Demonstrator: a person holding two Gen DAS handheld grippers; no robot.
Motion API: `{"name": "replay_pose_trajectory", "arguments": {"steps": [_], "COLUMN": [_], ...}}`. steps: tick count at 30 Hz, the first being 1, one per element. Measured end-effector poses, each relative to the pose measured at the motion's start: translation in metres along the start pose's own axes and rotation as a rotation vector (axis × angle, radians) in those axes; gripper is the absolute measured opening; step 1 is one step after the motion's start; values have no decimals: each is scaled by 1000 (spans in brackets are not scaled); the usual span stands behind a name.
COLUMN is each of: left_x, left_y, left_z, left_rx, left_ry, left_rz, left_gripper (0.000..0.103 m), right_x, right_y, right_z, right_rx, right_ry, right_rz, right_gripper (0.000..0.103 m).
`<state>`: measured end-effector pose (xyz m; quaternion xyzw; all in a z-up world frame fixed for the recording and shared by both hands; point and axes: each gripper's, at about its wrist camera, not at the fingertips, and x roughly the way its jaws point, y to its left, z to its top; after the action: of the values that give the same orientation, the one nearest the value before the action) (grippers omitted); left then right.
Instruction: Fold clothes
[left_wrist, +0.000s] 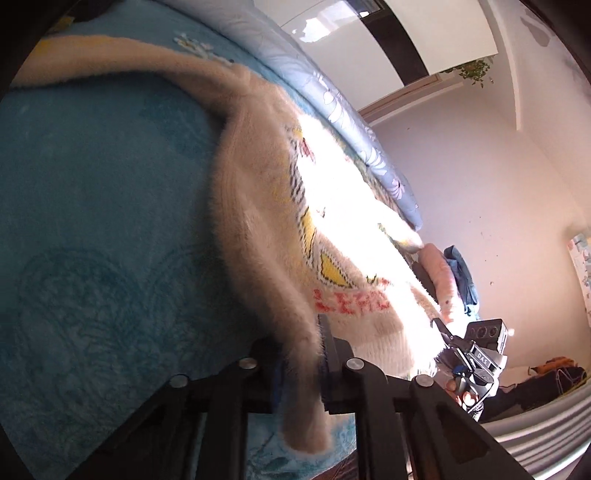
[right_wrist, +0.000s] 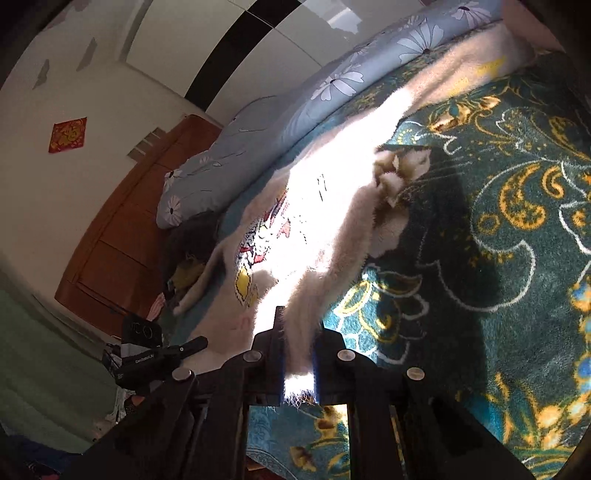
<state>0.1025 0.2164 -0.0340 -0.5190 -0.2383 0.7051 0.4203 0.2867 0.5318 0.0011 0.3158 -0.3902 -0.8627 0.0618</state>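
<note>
A fluffy cream sweater with a yellow and red cartoon print lies spread on a teal blanket. In the left wrist view my left gripper is shut on the sweater's hem edge, and the fabric hangs down between the jaws. The right gripper shows at the lower right of that view, held by a hand. In the right wrist view the same sweater runs away across the patterned blanket, brightly sunlit. My right gripper is shut on its near edge. The left gripper appears at the lower left.
A folded grey-blue floral quilt lies along the bed's far side. A wooden headboard stands behind it. A pile of pink and blue clothes sits at the bed's far end. White walls and a wardrobe lie beyond.
</note>
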Motion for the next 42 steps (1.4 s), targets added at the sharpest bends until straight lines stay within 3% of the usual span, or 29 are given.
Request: {"name": "replay_pose_trajectory", "arguments": {"steps": [4,11,18,24,26,29,33,38,42], "left_x": [-14,10,-5,-40,-68,-86,-89,-59,-33], "left_y": [-13,18,12,29,44,49,46,28,18], "left_z": [7,-15,-8,-2,4,25,66,130,165], "left_rx": [28,45,132,150,133,124,131,196,246], "left_ry": [-45,30,14,-25,-68,-144,-217,-233,-255], "left_rz": [20,161,131,184,212,245,288,274,261], "left_gripper": [12,12,15,35,41,57,63,66,66], "right_x": [-11,4,6,3,-1,-24,-28,-14,-4], "right_y": [15,-11,-21,-19,-20,-28,-44,-72,-103], "right_z": [11,-19,-26,-24,-21,-8,39,113,159], "right_rx": [-39,-10,-15,-34,-35,-11,53,217,346], "right_ry": [-43,33,63,59,47,-42,-144,-287,-379], "right_rz": [-6,-103,-129,-204,-234,-290,-369,-376,-449], "right_gripper": [10,10,10,13,24,39,43,47,47]}}
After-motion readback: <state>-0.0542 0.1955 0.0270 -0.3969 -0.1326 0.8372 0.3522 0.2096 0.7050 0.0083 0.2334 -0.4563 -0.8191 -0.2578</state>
